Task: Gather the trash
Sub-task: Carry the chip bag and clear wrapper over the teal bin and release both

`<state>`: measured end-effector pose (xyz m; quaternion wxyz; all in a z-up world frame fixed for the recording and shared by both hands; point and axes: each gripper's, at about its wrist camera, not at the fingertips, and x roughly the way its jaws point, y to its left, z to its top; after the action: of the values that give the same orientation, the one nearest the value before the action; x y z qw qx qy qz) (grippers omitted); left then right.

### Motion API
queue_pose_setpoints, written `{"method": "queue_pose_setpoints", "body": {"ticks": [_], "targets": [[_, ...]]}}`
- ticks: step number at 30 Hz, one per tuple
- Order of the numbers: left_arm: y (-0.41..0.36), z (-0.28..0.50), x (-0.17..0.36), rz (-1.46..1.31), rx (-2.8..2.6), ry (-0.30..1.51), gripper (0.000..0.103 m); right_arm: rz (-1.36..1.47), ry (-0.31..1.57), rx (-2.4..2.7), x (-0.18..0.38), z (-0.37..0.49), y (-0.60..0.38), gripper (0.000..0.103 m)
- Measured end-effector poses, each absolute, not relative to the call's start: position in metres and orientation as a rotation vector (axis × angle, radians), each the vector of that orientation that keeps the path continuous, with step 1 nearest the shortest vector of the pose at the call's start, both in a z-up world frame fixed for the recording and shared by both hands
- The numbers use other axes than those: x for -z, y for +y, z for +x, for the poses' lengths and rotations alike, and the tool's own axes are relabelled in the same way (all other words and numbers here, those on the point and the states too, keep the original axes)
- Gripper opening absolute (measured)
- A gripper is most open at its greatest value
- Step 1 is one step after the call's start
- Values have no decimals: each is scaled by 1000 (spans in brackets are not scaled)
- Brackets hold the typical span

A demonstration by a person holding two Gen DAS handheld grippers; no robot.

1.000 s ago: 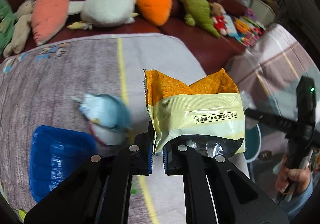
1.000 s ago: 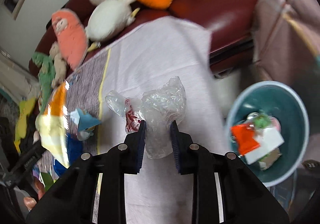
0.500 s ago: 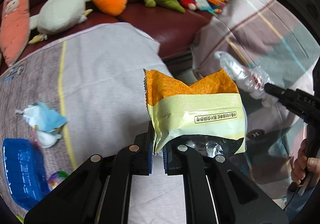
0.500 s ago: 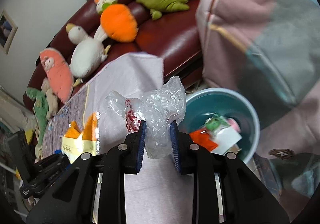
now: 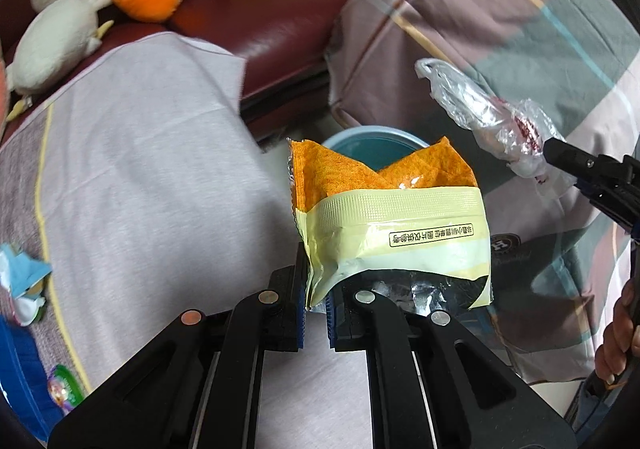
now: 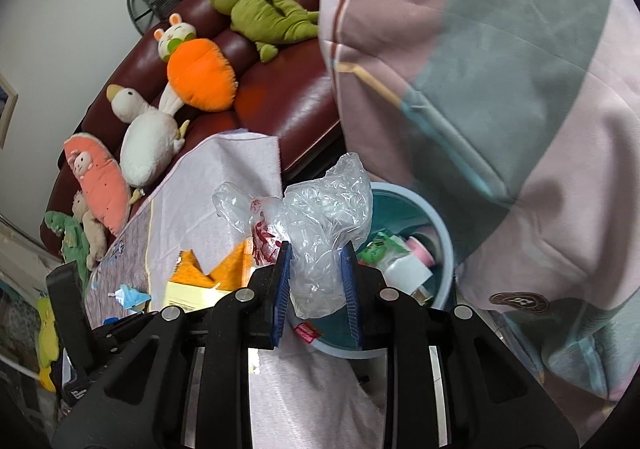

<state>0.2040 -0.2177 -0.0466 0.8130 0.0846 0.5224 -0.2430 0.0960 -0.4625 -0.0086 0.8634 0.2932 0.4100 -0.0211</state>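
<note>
My left gripper (image 5: 316, 289) is shut on an orange and yellow snack wrapper (image 5: 392, 217), held up beside the table's edge, in front of the teal trash bin (image 5: 372, 141). My right gripper (image 6: 316, 281) is shut on a crumpled clear plastic bag (image 6: 320, 221) and holds it over the near rim of the bin (image 6: 444, 245), which holds several pieces of trash. The bag also shows in the left wrist view (image 5: 492, 121), and the wrapper in the right wrist view (image 6: 200, 277).
A grey cloth covers the table (image 5: 140, 169). Blue paper scraps (image 5: 24, 277) and a blue tray (image 5: 20, 377) lie at its left. A maroon sofa (image 5: 260, 21) with plush toys stands behind. A plaid blanket (image 6: 500, 89) hangs right of the bin.
Both grippers have swung right from over the table toward the bin, each keeping its load. The bin now lies directly behind the wrapper and under the plastic bag.
</note>
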Motion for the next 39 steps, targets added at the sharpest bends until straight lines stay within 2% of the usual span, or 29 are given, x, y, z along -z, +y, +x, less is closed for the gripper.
{"method": "queue_pose_setpoints", "body": {"ticks": [8, 9, 10, 11, 12, 13, 14, 31, 33, 34, 35, 36, 39], "targets": [[-255, 210, 66, 224, 545, 1151, 11, 637, 871, 73, 19, 92, -482, 25], [-258, 211, 69, 224, 542, 1161, 18, 640, 873, 76, 20, 93, -483, 25], [-260, 213, 72, 222, 540, 1170, 36, 641, 875, 78, 21, 93, -485, 25], [-261, 214, 74, 219, 541, 1174, 49, 644, 877, 80, 22, 93, -486, 25], [-263, 214, 75, 219, 537, 1164, 69, 646, 878, 82, 23, 93, -487, 25], [-263, 213, 75, 222, 528, 1154, 81, 647, 880, 84, 25, 94, -488, 25], [-264, 213, 75, 227, 523, 1144, 83, 648, 881, 86, 25, 94, -488, 26], [-235, 204, 73, 134, 541, 1174, 90, 625, 938, 67, 38, 112, -474, 28], [-231, 205, 73, 125, 537, 1174, 90, 616, 948, 60, 39, 114, -470, 34], [-228, 205, 72, 121, 535, 1173, 90, 612, 952, 57, 40, 116, -467, 43], [-226, 205, 72, 117, 532, 1173, 90, 612, 957, 53, 40, 118, -466, 59], [-223, 205, 72, 113, 529, 1174, 91, 614, 962, 52, 41, 119, -464, 65], [-216, 206, 71, 97, 522, 1175, 91, 618, 964, 55, 41, 121, -462, 67]]}}
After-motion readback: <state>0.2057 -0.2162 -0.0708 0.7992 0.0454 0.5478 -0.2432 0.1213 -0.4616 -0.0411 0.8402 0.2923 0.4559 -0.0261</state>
